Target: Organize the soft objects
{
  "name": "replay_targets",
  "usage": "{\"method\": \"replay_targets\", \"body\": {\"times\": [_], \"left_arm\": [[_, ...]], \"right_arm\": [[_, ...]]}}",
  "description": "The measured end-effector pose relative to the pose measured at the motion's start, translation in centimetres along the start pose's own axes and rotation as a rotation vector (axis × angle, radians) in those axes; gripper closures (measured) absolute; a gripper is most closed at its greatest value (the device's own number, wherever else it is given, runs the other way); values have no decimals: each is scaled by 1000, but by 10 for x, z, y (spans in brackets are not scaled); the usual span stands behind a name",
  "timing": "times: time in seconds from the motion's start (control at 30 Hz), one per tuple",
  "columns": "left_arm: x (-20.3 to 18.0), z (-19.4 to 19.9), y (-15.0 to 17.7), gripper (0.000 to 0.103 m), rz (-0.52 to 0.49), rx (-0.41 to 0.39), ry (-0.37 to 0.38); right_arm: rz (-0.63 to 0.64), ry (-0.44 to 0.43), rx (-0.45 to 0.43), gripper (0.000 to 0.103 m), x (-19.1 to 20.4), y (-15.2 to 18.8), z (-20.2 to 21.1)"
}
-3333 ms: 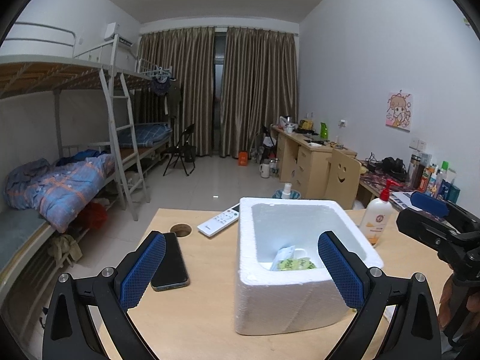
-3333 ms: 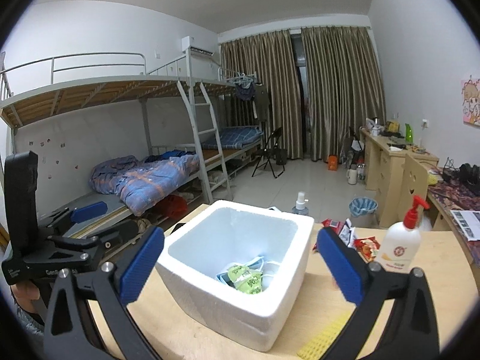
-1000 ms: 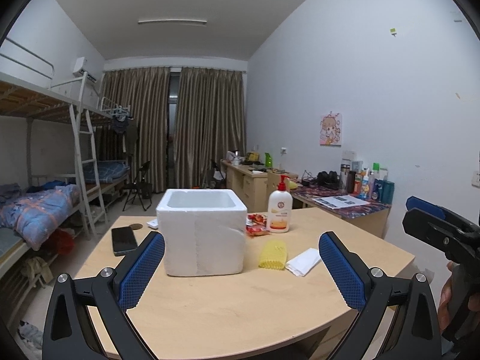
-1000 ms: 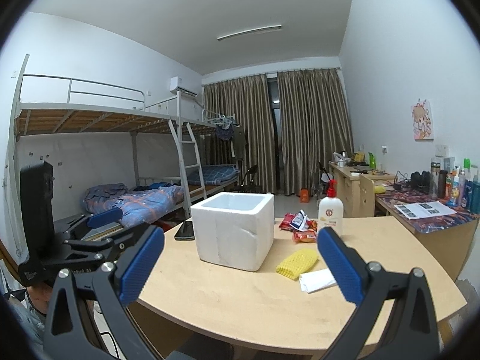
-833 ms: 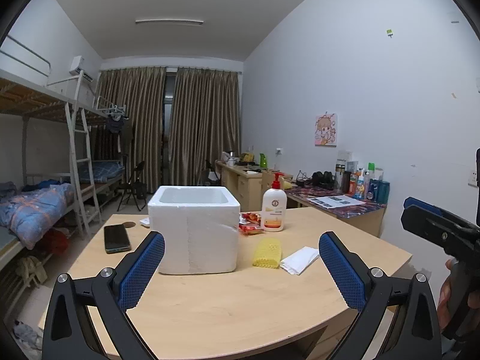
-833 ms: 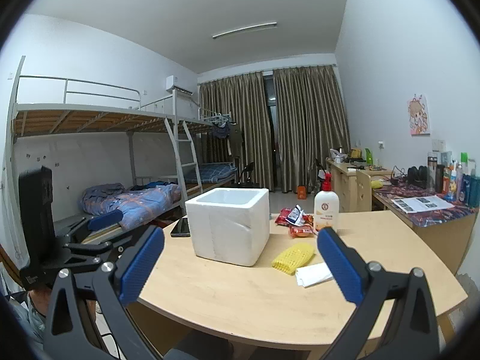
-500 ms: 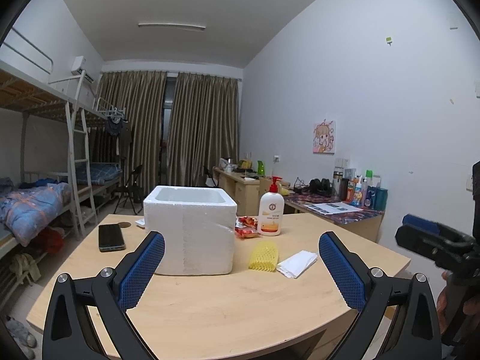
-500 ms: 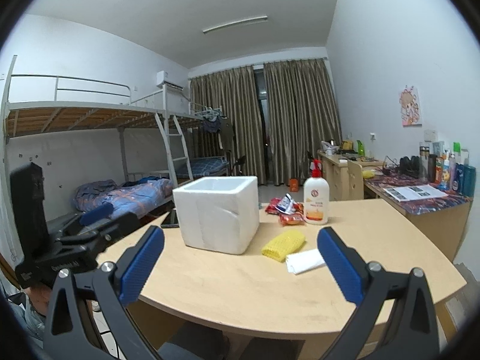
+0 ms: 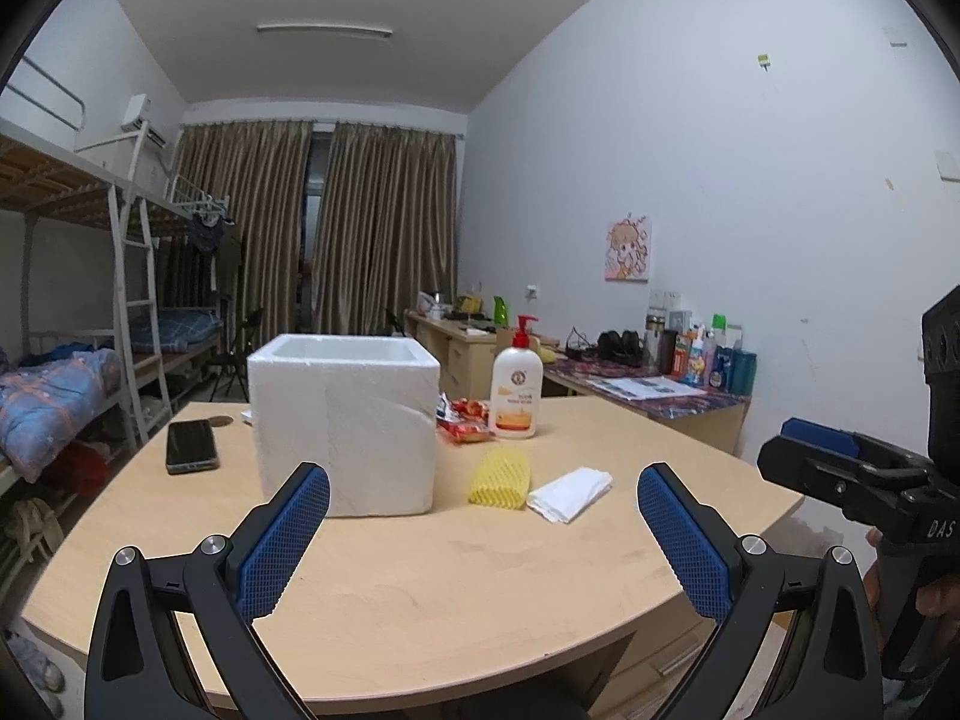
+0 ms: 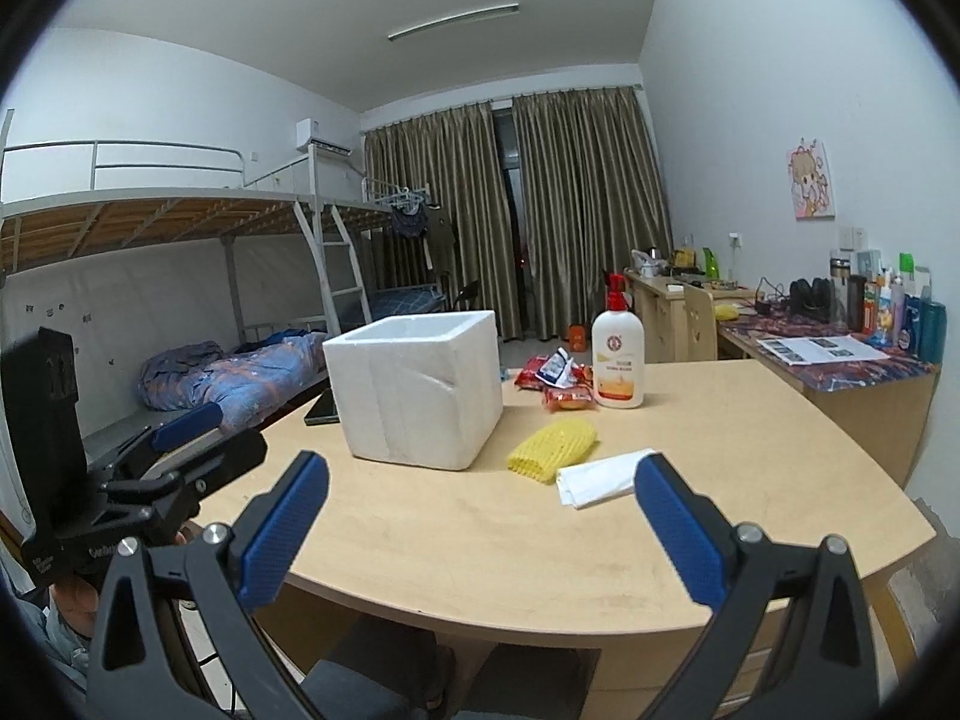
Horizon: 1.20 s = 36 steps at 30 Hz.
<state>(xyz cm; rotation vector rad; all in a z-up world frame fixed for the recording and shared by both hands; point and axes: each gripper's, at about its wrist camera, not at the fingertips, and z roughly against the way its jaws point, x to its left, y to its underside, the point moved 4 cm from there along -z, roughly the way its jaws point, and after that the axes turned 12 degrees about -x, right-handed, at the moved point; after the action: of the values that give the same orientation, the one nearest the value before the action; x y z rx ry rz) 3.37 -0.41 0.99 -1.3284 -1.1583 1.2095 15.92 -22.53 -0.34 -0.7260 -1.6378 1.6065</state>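
Note:
A white foam box stands on the wooden table. Its inside is hidden from here. Right of it lie a yellow foam net sleeve and a folded white cloth. Red snack packets lie behind them. My left gripper is open and empty, held back over the table's near edge. My right gripper is open and empty, also back from the table. Each gripper shows at the edge of the other's view.
A lotion pump bottle stands by the snack packets. A black phone lies left of the box. Bunk beds stand at the left, a cluttered desk along the right wall.
Both grippers have pulled back and lowered from above the foam box to the table's near edge. Both stay open and empty. The sleeve and cloth came into view.

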Motion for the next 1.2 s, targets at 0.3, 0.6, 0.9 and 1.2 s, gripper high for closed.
{"method": "replay_targets", "body": {"times": [0.3,0.6,0.9,1.2], "left_arm": [[-3,-15,10,0,18,44,33],[-6,-39,18,0,27,77,71],[-5,-68,31,0,33,122,98],[-6,-100,33,0,89,160,194]], "right_arm": [[-37,23,20,0,-14,5,-6],[-51,29,57,0,-22,15,-24],[-76,47,95,0,-38,23,-41],[-101,72,119,0,-57,25,-58]]}}
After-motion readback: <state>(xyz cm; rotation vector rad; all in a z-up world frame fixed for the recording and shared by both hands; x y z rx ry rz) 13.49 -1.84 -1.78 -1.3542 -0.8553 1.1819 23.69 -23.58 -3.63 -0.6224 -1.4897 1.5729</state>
